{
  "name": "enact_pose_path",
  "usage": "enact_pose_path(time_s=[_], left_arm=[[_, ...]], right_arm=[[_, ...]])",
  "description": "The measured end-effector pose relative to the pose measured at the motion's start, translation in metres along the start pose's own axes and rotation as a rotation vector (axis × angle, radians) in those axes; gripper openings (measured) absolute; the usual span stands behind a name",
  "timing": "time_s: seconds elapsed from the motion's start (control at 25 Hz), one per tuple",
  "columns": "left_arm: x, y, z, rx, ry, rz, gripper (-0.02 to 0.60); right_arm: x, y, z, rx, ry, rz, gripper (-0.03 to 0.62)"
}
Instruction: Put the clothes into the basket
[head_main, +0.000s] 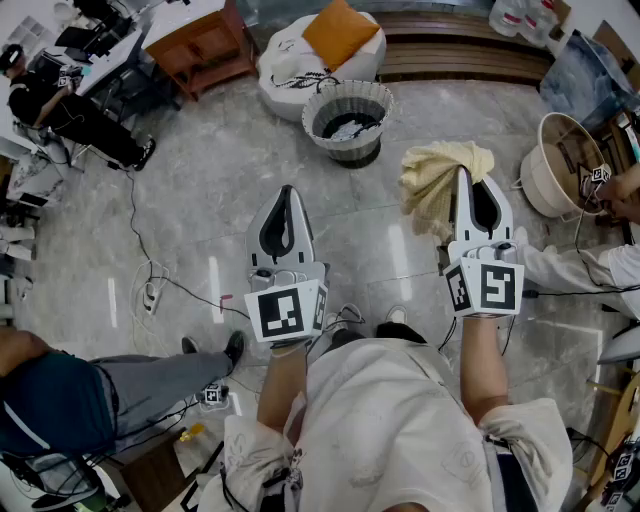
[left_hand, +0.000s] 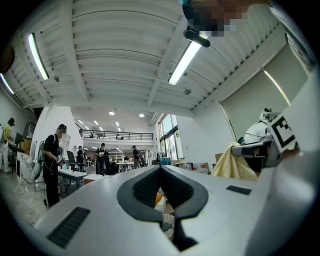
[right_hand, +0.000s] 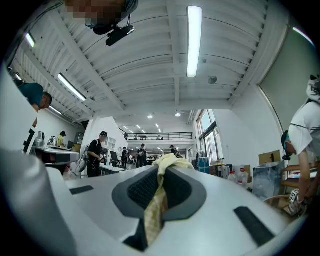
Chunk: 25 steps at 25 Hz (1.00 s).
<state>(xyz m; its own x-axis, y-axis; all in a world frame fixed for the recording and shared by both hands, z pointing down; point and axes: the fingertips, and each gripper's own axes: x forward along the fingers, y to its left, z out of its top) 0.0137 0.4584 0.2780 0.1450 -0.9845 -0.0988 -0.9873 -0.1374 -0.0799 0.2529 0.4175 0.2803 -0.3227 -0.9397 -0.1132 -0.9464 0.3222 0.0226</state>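
The right hand-held gripper (head_main: 464, 180) was clamped on a yellow cloth (head_main: 430, 180) at centre right. The left hand-held gripper (head_main: 287, 195) was closed, empty, below the basket (head_main: 350, 150).

polished grey stone floor (head_main: 200, 200) with pale glare streaks. an orange wooden cabinet (head_main: 205, 45) stands far left, wooden slats (head_main: 460, 50) far right. overhead, a white ribbed ceiling (left_hand: 120, 60) with tube lights (right_hand: 194, 40); tall windows (left_hand: 167, 137) far off.
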Motion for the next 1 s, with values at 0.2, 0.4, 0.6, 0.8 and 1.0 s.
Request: enact_pose_path(time_s=[0.2,0.4,0.6,0.8,1.0], left_arm=[[0.003,-0.011,-0.001,-0.011,0.0,0.005,0.003],[0.009,-0.029,-0.002,-0.015,0.0,0.002,0.003],[0.014,-0.047,-0.012,-0.027,0.016,0.01,0.003],[0.016,-0.071,-0.023,-0.036,0.037,0.025,0.003],[0.015,-0.077,-0.032,-0.045,0.06,0.051,0.003]], right_arm=[[0.0,-0.007,-0.004,-0.005,-0.008,0.015,0.011],[-0.004,-0.022,-0.007,-0.011,0.004,0.017,0.011],[-0.009,-0.041,-0.021,0.004,0.017,0.021,0.011],[-0.017,-0.062,-0.038,0.025,0.035,0.036,0.011],[-0.015,-0.069,-0.052,0.038,0.056,0.051,0.011]])
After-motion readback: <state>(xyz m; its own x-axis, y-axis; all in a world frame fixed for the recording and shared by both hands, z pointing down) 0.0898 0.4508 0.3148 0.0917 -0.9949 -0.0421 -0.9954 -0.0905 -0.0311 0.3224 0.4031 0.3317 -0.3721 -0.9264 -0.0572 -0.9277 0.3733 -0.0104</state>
